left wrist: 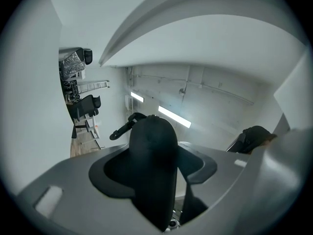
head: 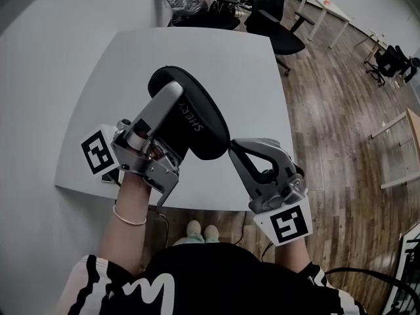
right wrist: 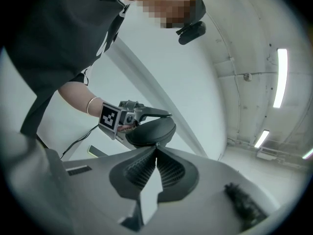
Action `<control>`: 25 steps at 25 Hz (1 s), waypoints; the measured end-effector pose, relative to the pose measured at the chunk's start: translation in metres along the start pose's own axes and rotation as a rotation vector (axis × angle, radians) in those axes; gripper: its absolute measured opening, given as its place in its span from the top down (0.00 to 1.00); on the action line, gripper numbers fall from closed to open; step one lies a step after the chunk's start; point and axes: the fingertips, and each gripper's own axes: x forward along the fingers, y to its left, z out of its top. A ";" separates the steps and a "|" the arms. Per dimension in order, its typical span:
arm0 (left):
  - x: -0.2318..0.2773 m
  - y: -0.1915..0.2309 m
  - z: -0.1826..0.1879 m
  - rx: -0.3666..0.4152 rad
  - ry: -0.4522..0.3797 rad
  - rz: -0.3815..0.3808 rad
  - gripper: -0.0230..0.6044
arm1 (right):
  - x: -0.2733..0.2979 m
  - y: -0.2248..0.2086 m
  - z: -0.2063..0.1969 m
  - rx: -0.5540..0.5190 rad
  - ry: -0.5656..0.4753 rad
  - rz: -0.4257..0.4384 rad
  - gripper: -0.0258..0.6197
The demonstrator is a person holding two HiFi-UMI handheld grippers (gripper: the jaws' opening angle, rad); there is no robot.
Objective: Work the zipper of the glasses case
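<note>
Beyond the glasses case (head: 197, 120), and also to its left and to its right, the white table (head: 131, 64) lies open, so a hand can pass there. On the near-left side of the case the left gripper (head: 169, 100) clamps it and closes that way. At the near-right end of the case the right gripper (head: 231, 143) lies against its edge with jaws together. Nearer than the case is the person's body (head: 197, 274). Far beyond the case, past the table's edge, stand office chairs (head: 279, 25).
</note>
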 end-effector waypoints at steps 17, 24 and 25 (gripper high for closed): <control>-0.018 0.042 0.004 0.021 -0.100 0.163 0.53 | 0.008 0.047 -0.031 0.001 0.187 0.110 0.95; -0.058 0.098 -0.044 0.076 0.088 0.264 0.53 | -0.009 0.021 -0.084 0.526 0.211 -0.133 0.95; -0.063 0.108 -0.057 0.077 0.114 0.275 0.53 | -0.004 0.017 -0.096 0.575 0.246 -0.193 0.95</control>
